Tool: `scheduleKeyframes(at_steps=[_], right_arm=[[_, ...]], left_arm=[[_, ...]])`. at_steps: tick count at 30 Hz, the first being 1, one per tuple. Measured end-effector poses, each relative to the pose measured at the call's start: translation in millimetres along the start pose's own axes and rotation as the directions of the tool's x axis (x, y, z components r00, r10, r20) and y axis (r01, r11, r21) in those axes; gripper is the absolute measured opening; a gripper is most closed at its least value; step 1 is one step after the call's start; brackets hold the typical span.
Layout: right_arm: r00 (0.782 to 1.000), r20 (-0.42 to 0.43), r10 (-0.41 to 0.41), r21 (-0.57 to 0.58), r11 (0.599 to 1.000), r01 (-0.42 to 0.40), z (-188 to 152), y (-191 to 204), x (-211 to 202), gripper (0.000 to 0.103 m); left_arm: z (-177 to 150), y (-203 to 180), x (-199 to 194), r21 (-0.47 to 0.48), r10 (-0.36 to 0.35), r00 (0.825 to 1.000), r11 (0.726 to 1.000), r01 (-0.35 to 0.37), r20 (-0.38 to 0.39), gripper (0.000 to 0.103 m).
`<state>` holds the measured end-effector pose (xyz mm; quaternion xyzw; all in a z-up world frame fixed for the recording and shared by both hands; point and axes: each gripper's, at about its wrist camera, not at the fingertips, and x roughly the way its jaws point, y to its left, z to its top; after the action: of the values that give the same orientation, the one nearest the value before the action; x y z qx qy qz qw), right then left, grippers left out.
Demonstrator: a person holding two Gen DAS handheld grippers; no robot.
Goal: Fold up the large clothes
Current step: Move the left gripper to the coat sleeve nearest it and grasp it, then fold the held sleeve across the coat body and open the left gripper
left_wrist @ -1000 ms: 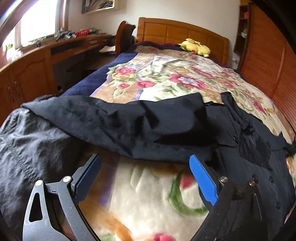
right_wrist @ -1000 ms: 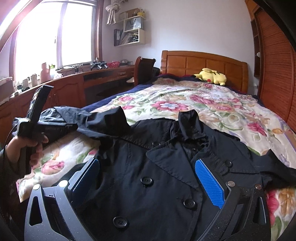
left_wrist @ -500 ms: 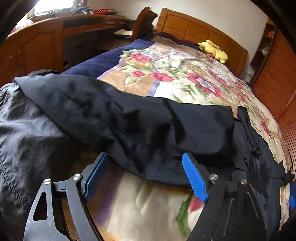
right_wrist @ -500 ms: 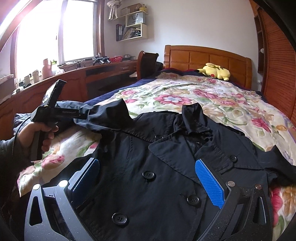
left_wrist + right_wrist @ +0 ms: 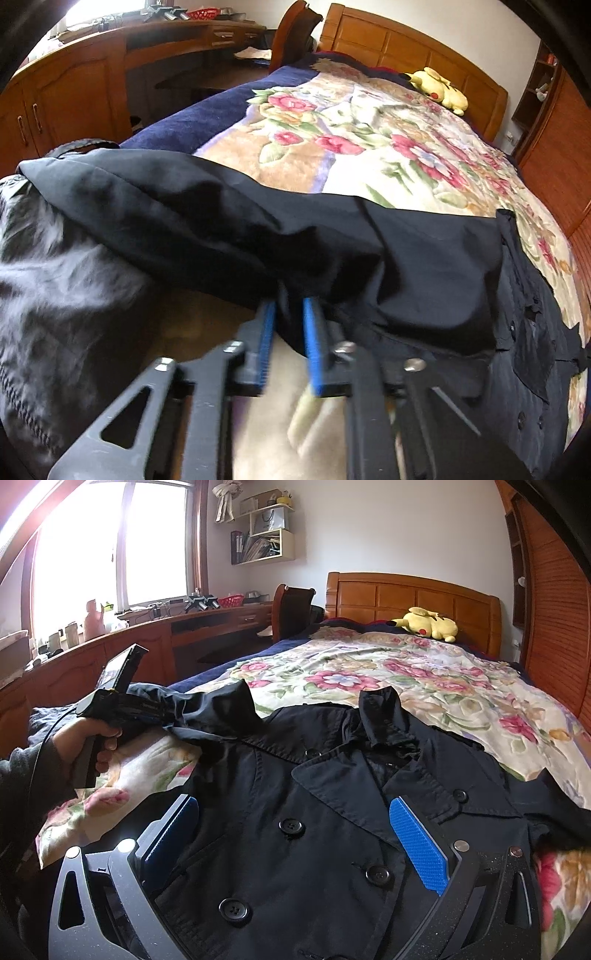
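My left gripper (image 5: 289, 321), wide open a second ago above the floral blanket (image 5: 369, 162), has dipped to the black coat's sleeve (image 5: 229, 229) and its jaws are closing, pinching the sleeve's lower edge between them.

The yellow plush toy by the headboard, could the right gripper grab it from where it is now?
Probably not. The yellow plush toy lies at the far end of the bed, while the right gripper hovers open over the black coat at the near end. Nothing blocks it; it's just far away.
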<state>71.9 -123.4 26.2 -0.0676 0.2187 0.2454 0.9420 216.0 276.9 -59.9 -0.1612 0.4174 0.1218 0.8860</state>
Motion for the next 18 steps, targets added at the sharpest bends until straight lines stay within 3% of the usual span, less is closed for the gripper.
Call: scheduleKeyframes(at_steps=[2, 10, 18], right_arm=[[1.0, 0.002, -0.001, 0.004, 1.0, 0.001, 0, -1, 0, 0.103], [1.0, -0.001, -0.003, 0.012, 1.0, 0.003, -1, -3, 2, 0.103], [0.998, 0.022, -0.052, 0.018, 0.999, 0.051, 3, -15, -10, 0.103]], left_arm=[[0, -3, 0, 0.017, -0.011, 1.0, 1.0, 0.011, 0.005, 0.002], [4, -34, -30, 0.138, -0.015, 0.994, 0.99, 0.0, 0.107, 0.001], [-4, -99, -81, 0.295, -0.148, 0.975, 0.951, 0.094, 0.164, 0.001]])
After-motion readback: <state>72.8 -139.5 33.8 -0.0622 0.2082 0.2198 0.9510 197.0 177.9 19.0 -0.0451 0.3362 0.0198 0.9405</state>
